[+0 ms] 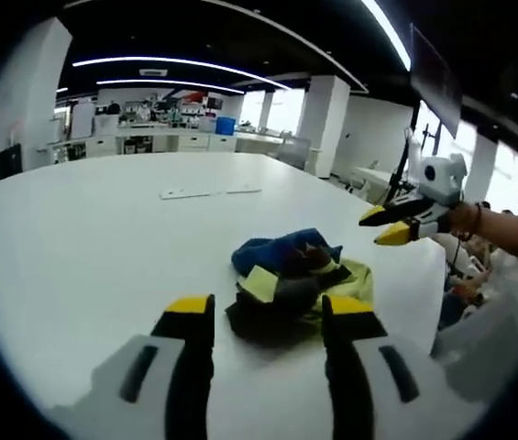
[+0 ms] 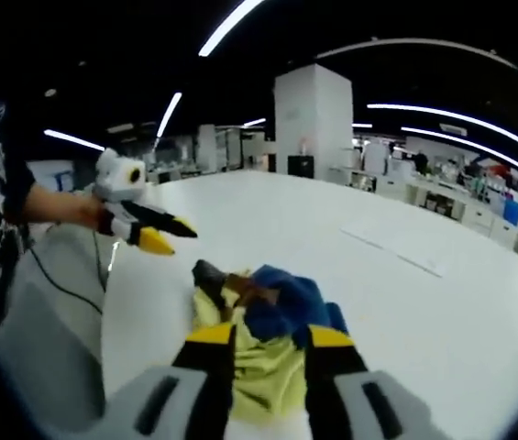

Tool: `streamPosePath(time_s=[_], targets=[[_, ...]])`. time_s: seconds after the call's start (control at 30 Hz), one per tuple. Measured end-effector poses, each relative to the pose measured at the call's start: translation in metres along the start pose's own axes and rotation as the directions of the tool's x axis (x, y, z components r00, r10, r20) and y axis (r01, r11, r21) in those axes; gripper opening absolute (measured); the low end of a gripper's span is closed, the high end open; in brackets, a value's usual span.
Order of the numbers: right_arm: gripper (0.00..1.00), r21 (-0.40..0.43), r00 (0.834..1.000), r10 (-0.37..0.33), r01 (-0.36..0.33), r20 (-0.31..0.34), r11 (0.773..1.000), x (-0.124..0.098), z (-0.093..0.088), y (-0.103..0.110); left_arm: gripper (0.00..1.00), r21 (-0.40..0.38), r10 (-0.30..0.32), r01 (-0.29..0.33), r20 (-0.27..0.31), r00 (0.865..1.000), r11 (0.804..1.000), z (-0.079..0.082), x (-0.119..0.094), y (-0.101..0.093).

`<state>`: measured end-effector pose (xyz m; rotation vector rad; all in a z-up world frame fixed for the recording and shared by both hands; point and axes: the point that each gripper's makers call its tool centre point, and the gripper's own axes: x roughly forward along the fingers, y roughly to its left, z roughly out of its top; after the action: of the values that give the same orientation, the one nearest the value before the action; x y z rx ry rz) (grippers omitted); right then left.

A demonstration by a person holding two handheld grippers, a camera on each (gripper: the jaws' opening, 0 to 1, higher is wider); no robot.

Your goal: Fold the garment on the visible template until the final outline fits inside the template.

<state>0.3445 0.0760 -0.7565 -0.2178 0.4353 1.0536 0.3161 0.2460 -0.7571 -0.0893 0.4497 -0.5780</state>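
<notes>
Lying crumpled in a heap on the big white table (image 1: 75, 238), the garment (image 1: 291, 284) shows blue, yellow-green and dark folds all bunched together, nowhere near flat. In the left gripper view the left gripper (image 1: 268, 321) hovers just short of the heap, its two yellow-tipped jaws spread apart with nothing between them, the near edge of the cloth showing in the gap. Further off in that view, to the right, the right gripper (image 1: 389, 225) hangs in the air above the table's far edge, held in a person's hand (image 1: 465, 218), its yellow tips pointing toward the garment and parted a little, clear of the cloth. In the right gripper view the jaws of the right gripper (image 2: 268, 335) stand apart over the yellow-green part of the garment (image 2: 263, 321), gripping nothing, with the blue fold beyond them. The left gripper (image 2: 162, 234) appears there at the left, raised off the table and aimed at the heap, its jaws released too. A pale flat strip (image 1: 208, 192) lies on the table well beyond the garment. I cannot make out a template outline under the cloth.
</notes>
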Motion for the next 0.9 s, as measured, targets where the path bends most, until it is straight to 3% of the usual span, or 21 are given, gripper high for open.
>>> streamPosePath(time_s=[0.33, 0.7, 0.9], targets=[[0.15, 0.013, 0.998, 0.066, -0.066, -0.022, 0.998, 0.028, -0.008, -0.001, 0.30, -0.019, -0.045, 0.044, -0.047, 0.998, 0.999, -0.013, 0.021, -0.005], [0.04, 0.009, 0.991, 0.103, -0.102, -0.084, 0.995, 0.041, -0.026, 0.003, 0.16, -0.041, -0.076, 0.073, -0.088, 0.993, 0.996, -0.029, 0.029, -0.009], [0.00, 0.005, 0.990, 0.099, -0.099, -0.103, 0.995, 0.043, -0.031, 0.000, 0.00, -0.042, -0.076, 0.072, -0.107, 0.991, 0.996, -0.041, 0.031, -0.005]])
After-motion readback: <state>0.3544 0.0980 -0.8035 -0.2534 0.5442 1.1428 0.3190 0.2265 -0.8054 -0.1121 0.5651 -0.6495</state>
